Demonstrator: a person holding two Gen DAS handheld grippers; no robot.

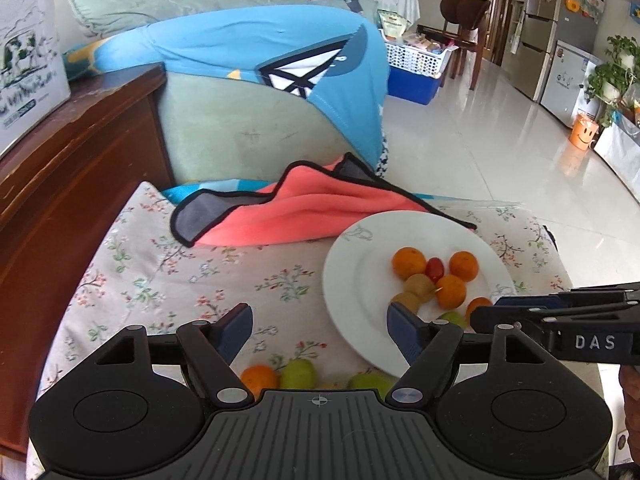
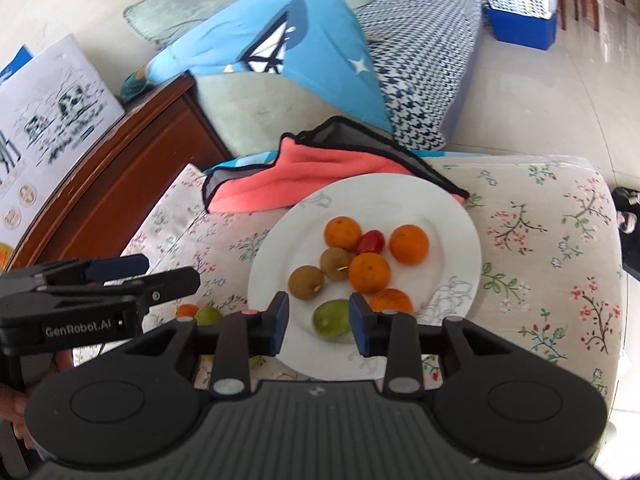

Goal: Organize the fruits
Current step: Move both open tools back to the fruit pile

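Daylight is filling the room, bright and even. Glare is washing over the tiled floor (image 1: pixel 500 152). Shadows are lying soft under the white plate (image 2: pixel 460 240). Fisheye bending is curving both views' edges, corners going black. Slight blur is softening the distant furniture.

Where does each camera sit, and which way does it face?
Left wrist: on the left gripper, facing down-forward over the flowered cloth; open jaws, right gripper beside.
Right wrist: on the right gripper, over the green fruit; left gripper beside.
Shared: round white plate, pink towel.
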